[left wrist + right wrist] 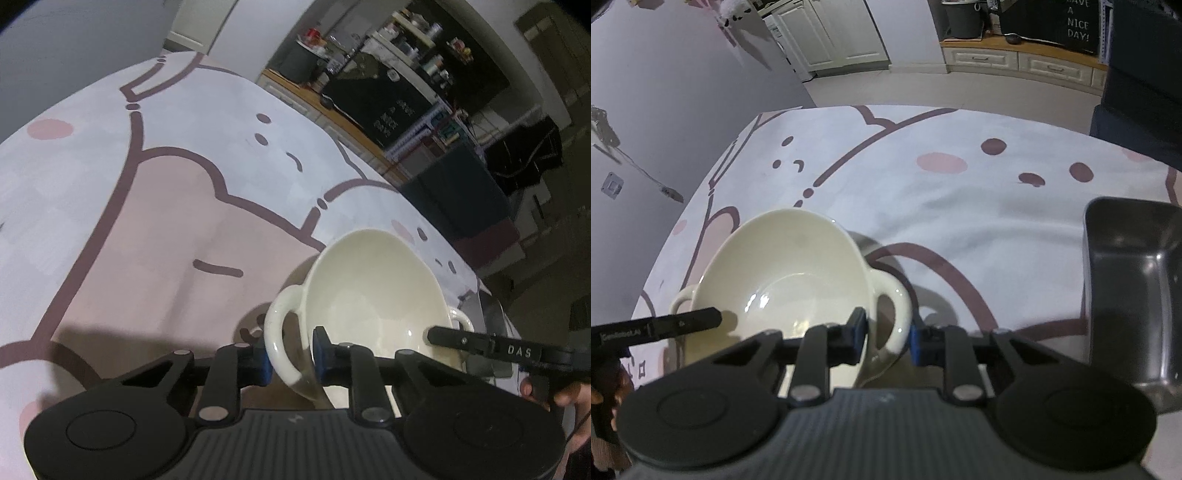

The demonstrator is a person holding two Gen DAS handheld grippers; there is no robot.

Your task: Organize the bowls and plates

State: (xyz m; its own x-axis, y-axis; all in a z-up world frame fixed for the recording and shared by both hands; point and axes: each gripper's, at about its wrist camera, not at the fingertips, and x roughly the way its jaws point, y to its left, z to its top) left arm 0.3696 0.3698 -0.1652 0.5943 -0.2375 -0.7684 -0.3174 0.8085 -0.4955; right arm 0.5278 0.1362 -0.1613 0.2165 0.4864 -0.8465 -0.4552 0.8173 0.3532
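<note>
Cream two-handled bowl (369, 295) tilted above the cartoon-print cloth (147, 221) of the bench, one loop handle to each tool. Left tool (291, 354) nearly closed, blue pads on either side of its handle (277, 332); right tool (888, 339) likewise narrow around the opposite handle (897, 306), contact on both looking likely but not certain. Both tools angled steeply down from the near side, right one's black finger visible across the rim in the left view. Risk from here: smooth glazed handles slipping or pivoting between pads, uneven lift tipping the bowl further, a knock against the grey metal tray (1126, 277) at the right
</note>
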